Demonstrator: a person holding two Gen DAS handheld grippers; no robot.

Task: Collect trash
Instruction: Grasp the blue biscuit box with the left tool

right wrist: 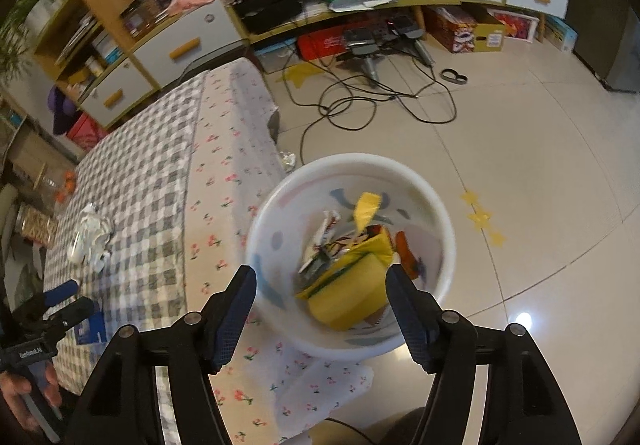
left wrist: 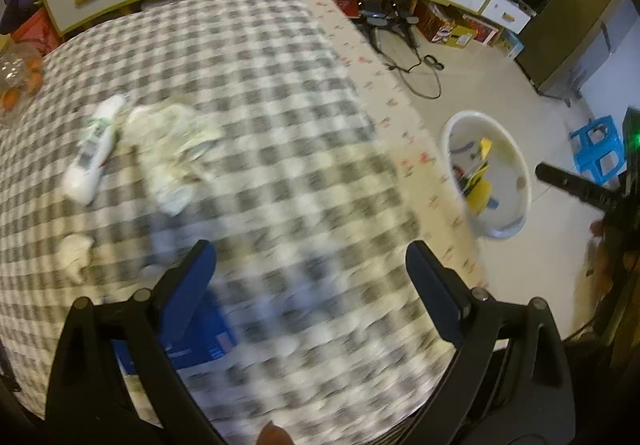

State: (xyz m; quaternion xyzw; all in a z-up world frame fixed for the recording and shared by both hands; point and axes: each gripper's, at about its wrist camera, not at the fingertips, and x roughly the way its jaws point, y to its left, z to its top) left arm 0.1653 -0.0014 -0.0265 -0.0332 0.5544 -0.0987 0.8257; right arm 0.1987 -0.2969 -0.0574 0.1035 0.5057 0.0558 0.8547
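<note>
Trash remaining on the checked counter (left wrist: 248,93) is what the left wrist view looks down on: a white squeezed tube (left wrist: 94,149), a crumpled whitish wrapper (left wrist: 176,149) just beside it, a smaller scrap (left wrist: 74,249) nearer the camera, and a blue packet (left wrist: 204,337) partly under the left finger. The left gripper (left wrist: 312,273) has its jaws wide and empty above the cloth. Judging from this, the next pick is best made by centring over one piece, lowering until both fingers straddle it, and closing slowly so the cloth is not pinched. The picture is smeared, so finer detail cannot be told.

From the right wrist view, the right gripper (right wrist: 320,309) hangs over the white bin (right wrist: 436,205) on the tiled floor (right wrist: 540,149), jaws moderately apart with nothing between them. Yellow and printed wrappers (right wrist: 352,265) already lie inside. The bin stands just beside the counter's hanging floral cloth (right wrist: 224,181). Behind are yellow-trimmed cabinets (right wrist: 188,41), cables (right wrist: 360,101) on the floor, and boxes under the shelves.
</note>
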